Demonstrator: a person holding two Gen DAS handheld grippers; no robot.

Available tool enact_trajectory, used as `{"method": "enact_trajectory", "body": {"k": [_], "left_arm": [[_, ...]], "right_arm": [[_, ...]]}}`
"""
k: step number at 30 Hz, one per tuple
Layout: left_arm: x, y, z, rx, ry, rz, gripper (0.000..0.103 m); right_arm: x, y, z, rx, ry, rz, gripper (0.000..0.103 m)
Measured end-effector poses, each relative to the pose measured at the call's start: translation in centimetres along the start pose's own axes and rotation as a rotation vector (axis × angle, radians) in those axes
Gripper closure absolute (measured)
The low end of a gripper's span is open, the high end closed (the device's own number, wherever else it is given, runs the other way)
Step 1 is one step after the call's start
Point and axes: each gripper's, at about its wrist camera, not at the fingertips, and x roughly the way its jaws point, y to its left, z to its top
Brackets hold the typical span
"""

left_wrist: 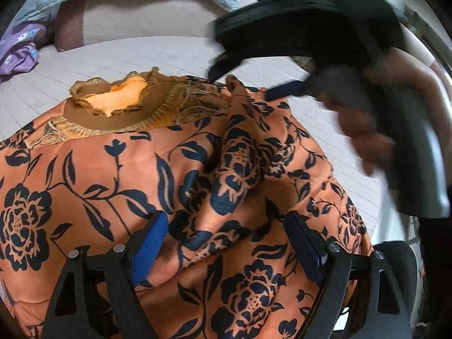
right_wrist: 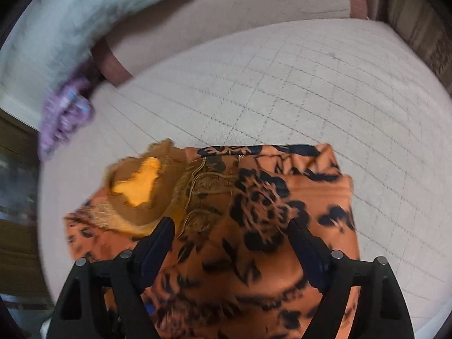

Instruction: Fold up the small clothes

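On the pale checked mattress lies an orange top with dark blue flowers, its brown knitted collar toward the far edge. One side looks already turned in over the middle, leaving a raised ridge of cloth, so the fold seems begun but not finished; the lower part still wants folding up. Above the top, the left gripper hangs with jaws wide apart, holding nothing. Over the folded side, the right gripper tilts steeply down, jaws apart and empty, a hand around its handle. Purple cloth sits by the far left corner.
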Motion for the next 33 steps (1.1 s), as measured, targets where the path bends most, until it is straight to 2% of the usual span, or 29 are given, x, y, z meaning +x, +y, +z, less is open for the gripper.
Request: {"method": "enact_trajectory", "body": {"k": [1,2,3,4,5,6,8,12,15,18,21,24,25,28,30,33], "left_arm": [[0.0,0.0,0.0,0.004,0.003,-0.008,0.018],[-0.1,0.0,-0.1,0.011,0.006,-0.009,0.018],[-0.2,0.1,-0.2,0.015,0.008,-0.005,0.018],[-0.2,0.1,-0.2,0.017,0.009,-0.002,0.018],[-0.3,0.2,-0.4,0.018,0.009,0.0,0.018],[-0.4,0.3,-0.5,0.015,0.008,0.003,0.018],[-0.6,0.5,-0.6,0.006,0.005,0.008,0.018],[-1.2,0.9,-0.7,-0.021,-0.015,0.016,0.018],[-1.8,0.9,-0.6,-0.035,-0.031,0.007,0.018],[-3.0,0.9,-0.6,-0.037,-0.062,0.015,0.018],[-3.9,1.6,-0.6,-0.039,-0.078,0.06,0.018],[-4.4,2.8,-0.6,-0.048,-0.082,0.12,0.018],[-4.6,3.2,-0.5,-0.05,-0.081,0.143,0.018],[-5.3,4.7,-0.5,-0.057,-0.084,0.247,0.018],[-5.9,5.7,-0.5,-0.064,-0.096,0.312,0.018],[-6.8,7.4,-0.9,-0.098,-0.085,0.439,0.018]], "right_arm": [[0.6,0.3,0.1,-0.01,0.001,-0.035,0.022],[1.2,0.6,0.2,-0.01,0.003,-0.064,0.032],[1.9,0.7,0.2,-0.011,0.015,-0.09,0.059],[2.4,0.8,0.1,-0.028,0.036,-0.114,0.07],[2.4,0.6,-0.2,-0.042,0.027,-0.123,0.074],[2.0,0.3,-0.6,-0.06,0.007,-0.124,0.084],[0.7,-0.6,-1.6,-0.075,-0.026,-0.1,0.095],[-3.3,-4.0,-4.9,-0.052,-0.103,-0.048,0.097],[-4.8,-7.8,-8.2,0.031,-0.111,0.022,0.097],[-4.2,-10.4,-10.8,0.095,-0.091,0.067,0.097],[-3.5,-13.3,-13.0,0.198,-0.093,0.194,0.095],[-5.1,-16.2,-13.7,0.317,-0.093,0.315,0.094],[-5.9,-16.8,-13.9,0.33,-0.107,0.317,0.094],[-8.5,-17.3,-14.1,0.294,-0.208,0.23,0.091],[-10.2,-16.9,-13.9,0.261,-0.274,0.243,0.091],[-9.9,-15.0,-12.2,0.19,-0.3,0.223,0.091]]}}
